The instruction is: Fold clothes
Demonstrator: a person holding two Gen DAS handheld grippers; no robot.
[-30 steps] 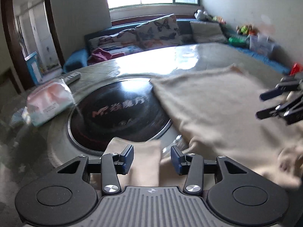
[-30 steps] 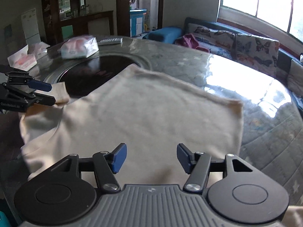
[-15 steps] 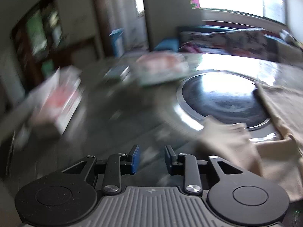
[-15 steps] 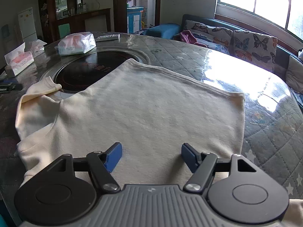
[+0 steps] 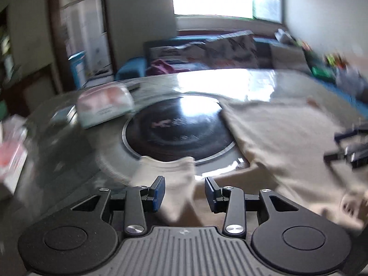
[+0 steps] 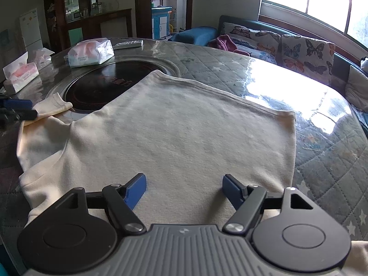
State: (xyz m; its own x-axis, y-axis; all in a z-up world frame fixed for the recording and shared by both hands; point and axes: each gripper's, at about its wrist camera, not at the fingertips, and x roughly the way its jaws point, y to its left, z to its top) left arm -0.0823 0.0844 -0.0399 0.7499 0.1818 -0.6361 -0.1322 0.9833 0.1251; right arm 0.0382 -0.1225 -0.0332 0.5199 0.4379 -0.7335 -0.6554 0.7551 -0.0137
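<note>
**Both grippers spread over a cream shirt on the round table**

The left gripper [image 5: 184, 191] has its jaws apart, with the shirt's sleeve [image 5: 174, 179] lying between the blue pads; nothing is clamped. The right gripper [image 6: 184, 189] is spread wide, low over the body of the cream shirt [image 6: 172, 133], gripping nothing.

The shirt lies flat on the quilted, glass-topped table [image 6: 230, 69], its far hem corner and sleeve reaching over the dark round inset [image 6: 99, 85] at the table's middle.

The right wrist view gives the sharp picture: the whole spread of the shirt, a tissue pack [image 6: 90, 53] beyond the inset, a tissue box [image 6: 20, 76] at the left, a remote [image 6: 128, 44] and the butterfly-print sofa [image 6: 287, 46] under the window. It catches the left gripper only as blue and black tips at the left edge, just beside the sleeve cuff.

The left wrist view is motion-blurred. It shows the sleeve close up and the right gripper as dark shapes at the right edge over the shirt. The lettering on the inset is unreadable, and the shirt's near edge is hidden beneath both gripper bodies.
</note>
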